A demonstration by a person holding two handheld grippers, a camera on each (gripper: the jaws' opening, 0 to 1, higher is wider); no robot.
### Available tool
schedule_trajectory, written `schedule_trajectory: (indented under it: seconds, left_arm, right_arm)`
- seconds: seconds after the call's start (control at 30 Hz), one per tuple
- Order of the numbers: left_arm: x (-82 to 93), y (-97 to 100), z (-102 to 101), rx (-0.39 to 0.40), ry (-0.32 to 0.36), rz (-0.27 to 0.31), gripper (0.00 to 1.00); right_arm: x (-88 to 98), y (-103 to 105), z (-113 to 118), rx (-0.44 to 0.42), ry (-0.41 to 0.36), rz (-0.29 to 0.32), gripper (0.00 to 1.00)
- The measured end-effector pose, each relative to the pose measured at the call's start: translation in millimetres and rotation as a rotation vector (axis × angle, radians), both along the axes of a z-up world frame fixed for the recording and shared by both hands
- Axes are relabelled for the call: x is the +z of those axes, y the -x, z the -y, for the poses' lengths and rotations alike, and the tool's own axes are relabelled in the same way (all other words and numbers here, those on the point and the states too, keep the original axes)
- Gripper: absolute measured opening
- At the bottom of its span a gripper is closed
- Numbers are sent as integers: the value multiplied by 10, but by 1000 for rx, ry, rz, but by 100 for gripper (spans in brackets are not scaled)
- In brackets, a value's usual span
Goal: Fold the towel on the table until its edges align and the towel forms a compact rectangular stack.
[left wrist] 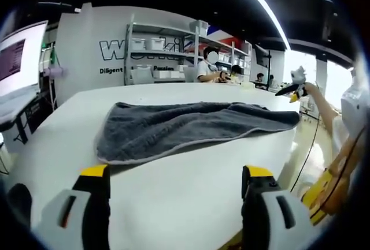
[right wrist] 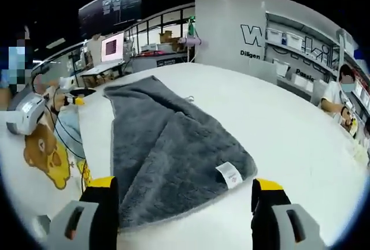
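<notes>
Jaws of both left gripper (left wrist: 176, 189) and right gripper (right wrist: 185, 201) spread apart, empty; grey towel (right wrist: 170, 146) mid-frame, folded once on white table (right wrist: 289, 129).

A lab or workshop: storage shelves (left wrist: 167, 53) with bins, a wall monitor (right wrist: 111, 47), people at benches.

Both grippers (left wrist: 176, 189) (right wrist: 185, 201) agape (unladen)
</notes>
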State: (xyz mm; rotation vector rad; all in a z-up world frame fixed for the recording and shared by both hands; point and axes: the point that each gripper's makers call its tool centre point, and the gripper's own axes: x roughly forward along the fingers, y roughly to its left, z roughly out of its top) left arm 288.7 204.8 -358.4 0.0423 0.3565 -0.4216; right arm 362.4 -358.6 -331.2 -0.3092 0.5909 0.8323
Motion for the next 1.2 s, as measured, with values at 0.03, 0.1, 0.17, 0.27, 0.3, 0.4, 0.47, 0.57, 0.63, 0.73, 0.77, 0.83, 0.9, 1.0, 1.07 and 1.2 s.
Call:
schedule_trajectory:
  seconds: [0.03, 0.1, 0.17, 0.27, 0.3, 0.4, 0.47, 0.57, 0.63, 0.73, 0.77, 0.83, 0.9, 1.0, 1.07, 1.2]
  left_arm:
    - [0, 0, -1, 1, 0, -1, 99]
    - [1, -2, -9, 7, -9, -7, 99]
    - [11, 4, 4, 6, -23, -11, 99]
    - [52, 9, 51, -18, -18, -6, 99]
    - [68, 8, 67, -29, -11, -4, 99]
    - [106, -25, 72, -57, -24, 7, 99]
    - [84, -47, 35, -53, -53, -5, 99]
    - [85, -52, 18, -50, -40, -15, 99]
    - [107, -44, 29, -52, -13, -14, 99]
    - [112, -39, 24, -47, -6, -16, 99]
    - [107, -41, 18, -44, -12, -19, 99]
    - [109, -40, 7, -40, -18, -21, 99]
    - [121, -38, -5, -37, -15, -19, 99]
    - [133, -41, -17, -33, -15, -17, 99]
    - [128, -45, -7, -37, -16, -19, 99]
    - [115, -57, 23, -45, -16, -22, 99]
  right_arm:
    - [-3, -49, 31, 28, 7, 21, 100]
    - [-22, -109, 32, 130, 17, 68, 100]
    - [-46, -121, -8, 201, -2, 80, 100]
    - [-73, -212, -76, 278, -45, 94, 100]
    - [-70, -235, -94, 290, -65, 91, 100]
    - [-132, -441, -83, 307, -102, 60, 99]
    - [-244, -591, -36, 282, -69, 35, 98]
    - [-332, -730, -22, 276, -67, 16, 93]
    - [-406, -845, -25, 283, -81, -4, 87]
    - [-457, -951, -9, 273, -89, -29, 75]
    - [-466, -982, 8, 270, -89, -32, 73]
    - [-471, -1046, 59, 253, -94, -41, 67]
    - [-474, -1086, 95, 241, -97, -40, 61]
    - [-499, -1154, 203, 212, -98, -46, 51]
    - [-536, -1169, 237, 206, -93, -51, 46]
    - [-630, -1147, 263, 212, -68, -64, 33]
